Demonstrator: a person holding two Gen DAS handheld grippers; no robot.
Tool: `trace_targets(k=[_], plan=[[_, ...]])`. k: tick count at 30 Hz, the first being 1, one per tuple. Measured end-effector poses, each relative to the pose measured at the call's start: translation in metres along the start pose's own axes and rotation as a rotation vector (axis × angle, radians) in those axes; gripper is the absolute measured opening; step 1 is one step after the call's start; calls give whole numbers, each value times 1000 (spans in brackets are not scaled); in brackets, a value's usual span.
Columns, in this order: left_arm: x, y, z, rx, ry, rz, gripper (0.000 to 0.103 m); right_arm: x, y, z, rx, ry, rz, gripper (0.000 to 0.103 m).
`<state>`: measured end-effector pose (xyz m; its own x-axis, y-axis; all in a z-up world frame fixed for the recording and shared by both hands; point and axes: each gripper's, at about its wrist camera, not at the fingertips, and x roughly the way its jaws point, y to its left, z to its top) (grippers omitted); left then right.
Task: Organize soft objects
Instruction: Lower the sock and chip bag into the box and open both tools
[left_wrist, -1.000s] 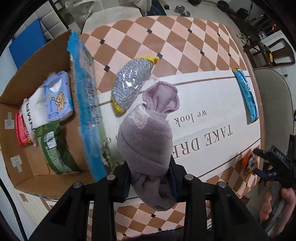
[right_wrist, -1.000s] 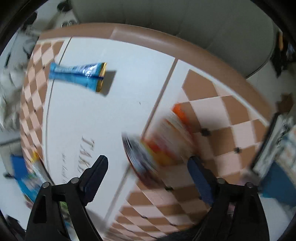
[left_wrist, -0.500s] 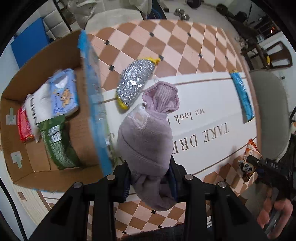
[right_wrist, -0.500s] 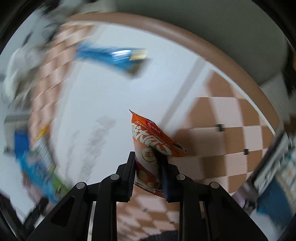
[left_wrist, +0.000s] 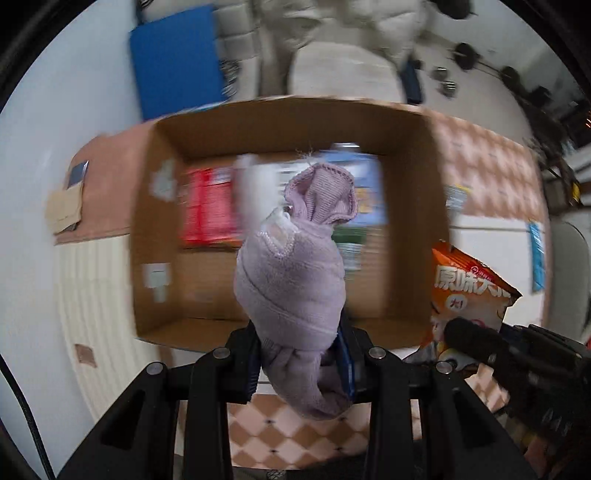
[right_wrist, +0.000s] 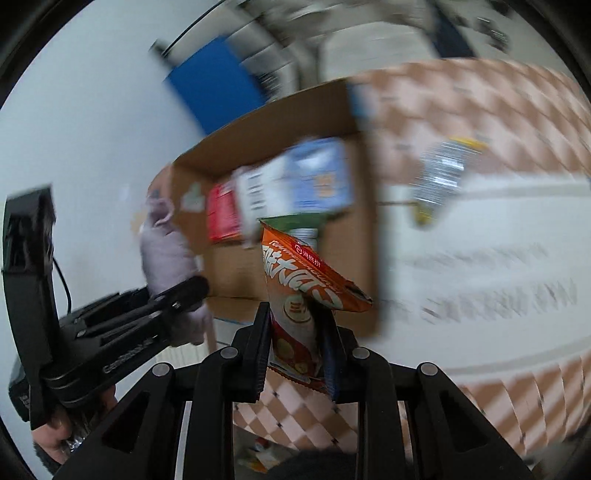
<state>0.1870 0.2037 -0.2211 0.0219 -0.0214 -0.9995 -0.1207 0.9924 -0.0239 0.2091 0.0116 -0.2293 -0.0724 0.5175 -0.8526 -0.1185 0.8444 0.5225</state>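
My left gripper (left_wrist: 301, 354) is shut on a rolled lilac sock (left_wrist: 291, 280) and holds it upright in front of the open cardboard box (left_wrist: 421, 122). My right gripper (right_wrist: 297, 339) is shut on an orange snack bag (right_wrist: 303, 284), held just right of the left gripper, near the box's front right corner. The bag also shows in the left wrist view (left_wrist: 469, 288), and the sock in the right wrist view (right_wrist: 166, 254). The box holds a red pack (left_wrist: 207, 206), a blue pack (left_wrist: 365, 177) and a green pack (left_wrist: 351, 236).
A silver glittery pouch (right_wrist: 439, 177) lies on the tablecloth right of the box. A blue sachet (left_wrist: 537, 254) lies at the table's far right. A blue panel (left_wrist: 173, 55) and a pale chair (left_wrist: 340, 70) stand behind the box. Both views are motion-blurred.
Both grippers have swung left to face the box. The right gripper closed on the orange snack bag, lifted it off the table and carried it beside the sock.
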Motion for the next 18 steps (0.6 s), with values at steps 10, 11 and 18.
trace_targets(k=[10,11,18], plan=[[87,95,44,-124,224,-59,31,114,78,35,-126,123,-68,26],[95,98,45,-120,245,-68,31,119,79,35,-129,131,-72,26],[123,108,41,-150,327,-127,38,152,87,35,-151,192,-127,30]])
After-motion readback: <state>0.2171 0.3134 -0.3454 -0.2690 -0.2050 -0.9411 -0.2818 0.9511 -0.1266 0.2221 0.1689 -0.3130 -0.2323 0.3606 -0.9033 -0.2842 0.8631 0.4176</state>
